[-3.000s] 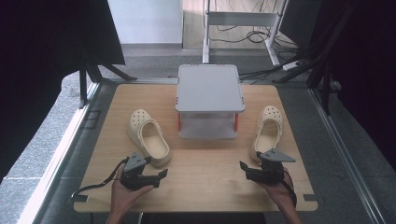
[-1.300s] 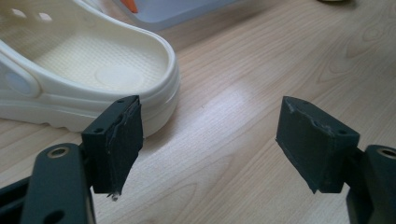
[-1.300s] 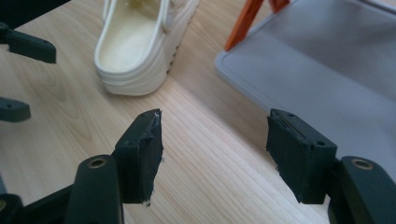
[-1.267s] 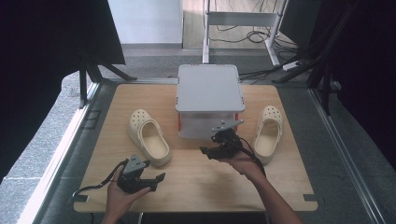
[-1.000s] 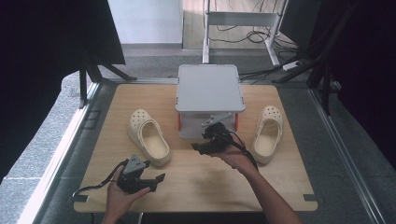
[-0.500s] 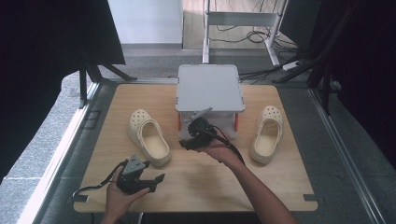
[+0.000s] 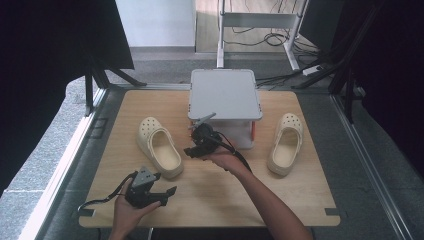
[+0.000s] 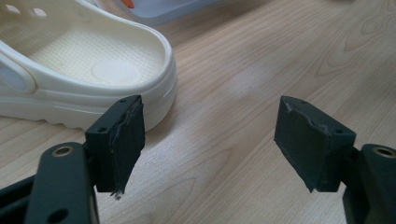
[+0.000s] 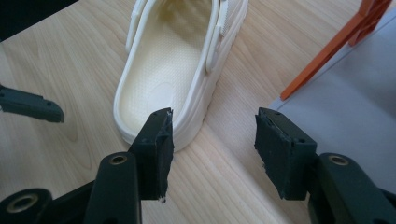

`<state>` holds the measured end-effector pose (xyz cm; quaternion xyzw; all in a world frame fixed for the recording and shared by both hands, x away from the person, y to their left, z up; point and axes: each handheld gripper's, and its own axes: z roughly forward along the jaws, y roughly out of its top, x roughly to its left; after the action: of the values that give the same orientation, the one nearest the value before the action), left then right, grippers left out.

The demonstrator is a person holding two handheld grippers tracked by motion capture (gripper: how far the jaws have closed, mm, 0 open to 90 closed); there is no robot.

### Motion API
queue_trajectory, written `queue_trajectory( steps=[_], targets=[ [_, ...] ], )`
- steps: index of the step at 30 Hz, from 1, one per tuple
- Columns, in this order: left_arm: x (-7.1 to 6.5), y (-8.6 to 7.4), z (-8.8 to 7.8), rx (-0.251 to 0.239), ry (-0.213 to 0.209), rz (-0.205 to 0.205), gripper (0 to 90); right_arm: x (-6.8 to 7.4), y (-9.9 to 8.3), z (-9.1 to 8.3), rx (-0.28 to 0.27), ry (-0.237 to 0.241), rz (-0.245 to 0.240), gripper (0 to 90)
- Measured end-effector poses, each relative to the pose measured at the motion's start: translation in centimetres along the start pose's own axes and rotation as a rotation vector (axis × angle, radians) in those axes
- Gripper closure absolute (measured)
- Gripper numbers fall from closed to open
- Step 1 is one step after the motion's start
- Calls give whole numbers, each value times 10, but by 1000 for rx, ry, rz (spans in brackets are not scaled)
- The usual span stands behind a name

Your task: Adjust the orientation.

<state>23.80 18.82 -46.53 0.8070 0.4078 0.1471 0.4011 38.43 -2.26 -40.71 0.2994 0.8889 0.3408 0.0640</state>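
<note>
- Our right gripper (image 7: 192, 150) is out over mid-table, nosing toward the left clog (image 7: 159, 151), jaws apart with nothing between them; they have just been closing.
- In the right gripper view that clog (image 9: 182, 65) lies just ahead of the jaws, heel toward us, not yet touched.
- Our left gripper (image 7: 167, 194) rests near the front edge, jaws wide and empty, the clog's heel (image 8: 93, 74) just beside it.
- So nothing's picked up yet: we judge the grab and whatever placing follows are all to come.
- Around us: the right clog (image 7: 285, 145) lies well apart, and the grey stand (image 7: 225, 95) with orange legs sits between the two, close by the right gripper's side.
</note>
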Motion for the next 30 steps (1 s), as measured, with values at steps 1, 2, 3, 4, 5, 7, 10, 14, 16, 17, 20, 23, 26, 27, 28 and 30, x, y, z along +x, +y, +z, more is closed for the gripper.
queue_trajectory(
  steps=[1,2,3,4,5,7,10,14,16,17,20,23,26,27,28,30],
  targets=[
    [0,0,0,0,0,-1,250,1,1,2,1,-2,-4,473],
    [0,0,0,-2,-2,-3,250,1,3,4,3,-2,-3,474],
    [0,0,0,-2,-2,-3,250,1,3,4,3,-2,-3,474],
    [0,0,-1,-2,-1,-1,250,1,4,5,3,-2,-3,475],
    [0,0,-1,-2,1,-1,250,2,5,6,6,-2,-1,477],
    [0,0,-1,-2,0,0,250,3,7,8,8,1,-1,478],
    [0,0,0,3,-3,-1,250,5,11,14,20,0,0,480],
    [0,0,-1,3,-1,3,250,6,14,19,26,3,2,481],
    [1,0,-1,4,1,3,251,7,18,25,36,9,3,488],
    [1,0,-1,4,1,3,250,7,18,25,36,9,3,488],
    [0,-1,0,7,-2,2,251,7,22,31,48,24,11,490],
    [0,-1,-1,7,-5,2,251,7,26,37,67,22,11,494],
    [0,0,-3,2,-4,0,250,8,31,42,75,17,12,496],
    [1,0,-4,-3,-2,0,251,9,32,44,79,17,14,496],
    [1,0,-4,-2,-1,1,251,9,35,46,81,15,12,496],
    [1,0,-4,0,-2,1,251,9,36,47,85,14,10,496]
  ],
)
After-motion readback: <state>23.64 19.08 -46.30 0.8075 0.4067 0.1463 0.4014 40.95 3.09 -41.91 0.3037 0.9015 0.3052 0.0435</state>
